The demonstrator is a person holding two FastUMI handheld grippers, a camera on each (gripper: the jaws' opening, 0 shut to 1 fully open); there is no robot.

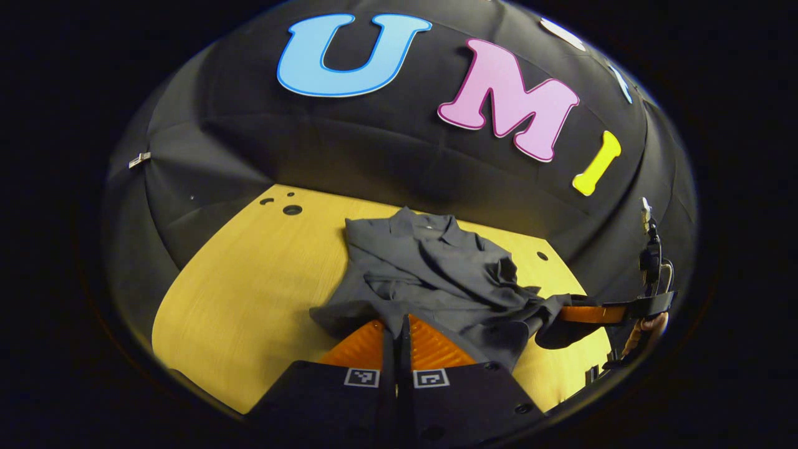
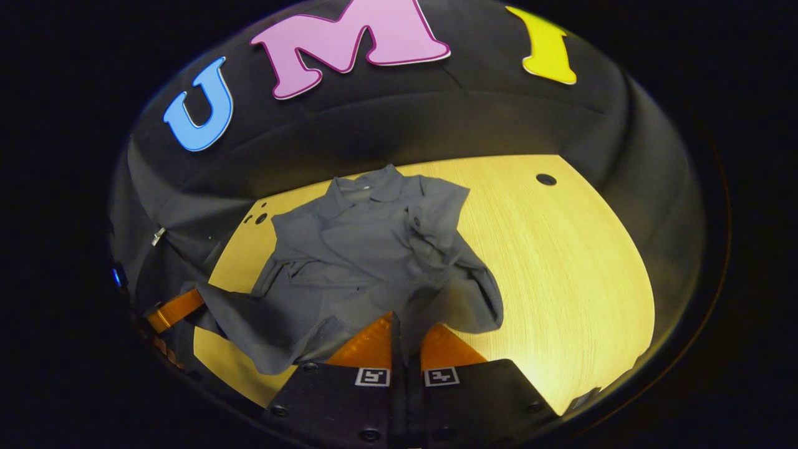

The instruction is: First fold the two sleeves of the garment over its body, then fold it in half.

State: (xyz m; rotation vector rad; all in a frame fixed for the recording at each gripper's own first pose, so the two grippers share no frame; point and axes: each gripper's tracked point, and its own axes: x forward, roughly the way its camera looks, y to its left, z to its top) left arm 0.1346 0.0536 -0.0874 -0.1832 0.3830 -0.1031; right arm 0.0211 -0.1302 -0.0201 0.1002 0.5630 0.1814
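The left gripper [image 1: 396,324] and the right gripper [image 2: 395,323] each pinch the near hem of the grey garment [image 1: 436,274], fingers seemingly closed on cloth. It lies rumpled on the yellow table [image 1: 249,293], holes [image 1: 292,210] beyond.

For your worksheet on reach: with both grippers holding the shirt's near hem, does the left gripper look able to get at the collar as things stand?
Probably not yet. The left gripper is shut on the shirt at its near edge, and the collar lies at the far end of the table. Nothing blocks the way, but it would have to let go first.
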